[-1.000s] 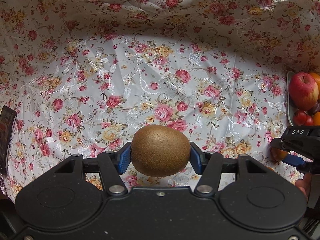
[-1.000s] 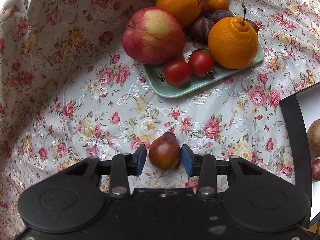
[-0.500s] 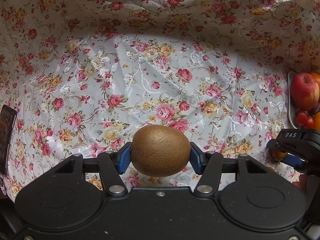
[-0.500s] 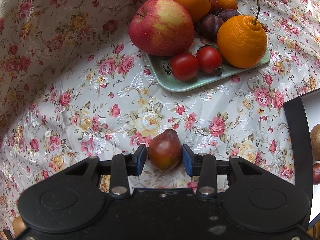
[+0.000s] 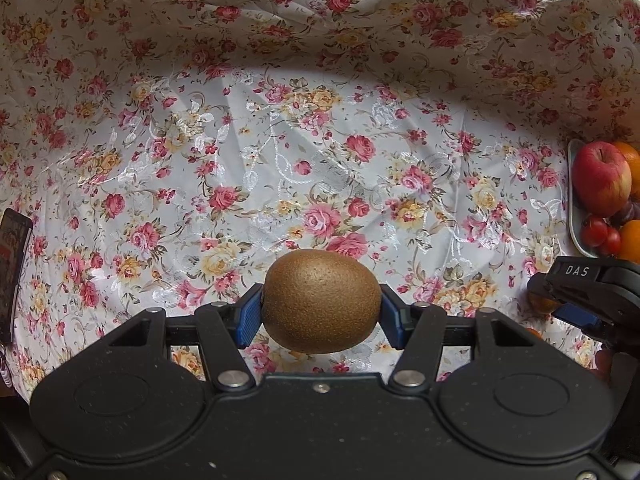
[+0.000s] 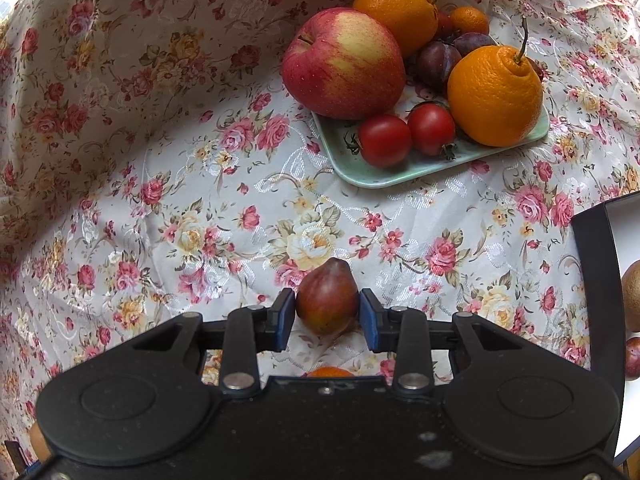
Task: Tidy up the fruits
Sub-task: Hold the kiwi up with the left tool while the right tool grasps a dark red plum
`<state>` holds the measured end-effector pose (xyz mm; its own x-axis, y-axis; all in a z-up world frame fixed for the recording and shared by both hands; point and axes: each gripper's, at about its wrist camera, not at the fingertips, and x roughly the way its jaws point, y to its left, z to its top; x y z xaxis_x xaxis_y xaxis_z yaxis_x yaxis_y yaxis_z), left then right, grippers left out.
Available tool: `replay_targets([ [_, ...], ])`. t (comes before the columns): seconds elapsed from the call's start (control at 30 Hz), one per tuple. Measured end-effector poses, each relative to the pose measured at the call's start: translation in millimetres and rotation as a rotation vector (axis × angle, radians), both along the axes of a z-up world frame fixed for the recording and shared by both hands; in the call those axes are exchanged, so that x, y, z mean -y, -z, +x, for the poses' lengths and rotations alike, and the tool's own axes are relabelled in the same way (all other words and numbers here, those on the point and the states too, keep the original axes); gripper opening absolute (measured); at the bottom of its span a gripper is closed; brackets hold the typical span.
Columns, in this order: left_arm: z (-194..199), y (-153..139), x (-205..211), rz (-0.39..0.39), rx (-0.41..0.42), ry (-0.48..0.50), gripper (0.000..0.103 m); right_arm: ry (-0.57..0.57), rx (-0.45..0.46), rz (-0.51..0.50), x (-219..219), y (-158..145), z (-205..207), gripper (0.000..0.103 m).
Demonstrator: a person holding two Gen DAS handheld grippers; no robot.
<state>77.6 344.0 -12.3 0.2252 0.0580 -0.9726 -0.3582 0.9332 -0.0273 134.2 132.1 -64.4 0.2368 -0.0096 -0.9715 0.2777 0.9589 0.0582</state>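
- The left gripper [image 5: 321, 312] is clamped on a brown kiwi [image 5: 321, 300], both blue pads pressing its sides, held above the floral tablecloth [image 5: 280, 152].
- The right gripper [image 6: 327, 317] has just been closing around a small dark-red pear-shaped fruit [image 6: 327, 300]; the left pad touches it, the right pad sits just beside it with what may be a thin gap, so a firm grip cannot be told.
- That fruit rests on the cloth, pointed end away from the camera.
- Nearest of all in the right view, an orange fruit [image 6: 330, 372] peeks from under the gripper body.
- At the near right edge stands a black-rimmed white tray [image 6: 596, 264]; another kiwi [image 6: 632, 296] and a dark plum [image 6: 633, 358] lie in it.
- In the left view, the cloth ahead of the kiwi is open out to the rumpled folds at the far side; a dark flat object [image 5: 14, 272] sits at the left edge.
- Between the small fruit and the green plate [image 6: 400, 172] the cloth lies bare.
- On the plate: two cherry tomatoes [image 6: 385, 141] at the near rim, a red apple [image 6: 344, 62] on the left, a stemmed orange [image 6: 494, 94] on the right.
- Farther back on it, purple plums [image 6: 438, 60], a second orange [image 6: 396, 12] and a small tangerine [image 6: 469, 20] crowd together.
- Behind the plate the cloth rises in folds.
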Motion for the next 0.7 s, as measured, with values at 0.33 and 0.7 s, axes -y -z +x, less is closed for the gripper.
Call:
replay_targets([
  [0.33,0.5,1.8,-2.5,-0.006,0.0,0.004,0.062,0.052,-0.041,0.013,-0.7,10.6,2.6,0.039],
  [0.7,-0.6,-2.0,1.6,0.001,0.006,0.006,0.062,0.06,-0.031,0.011,-1.6,9.2,2.7,0.038],
])
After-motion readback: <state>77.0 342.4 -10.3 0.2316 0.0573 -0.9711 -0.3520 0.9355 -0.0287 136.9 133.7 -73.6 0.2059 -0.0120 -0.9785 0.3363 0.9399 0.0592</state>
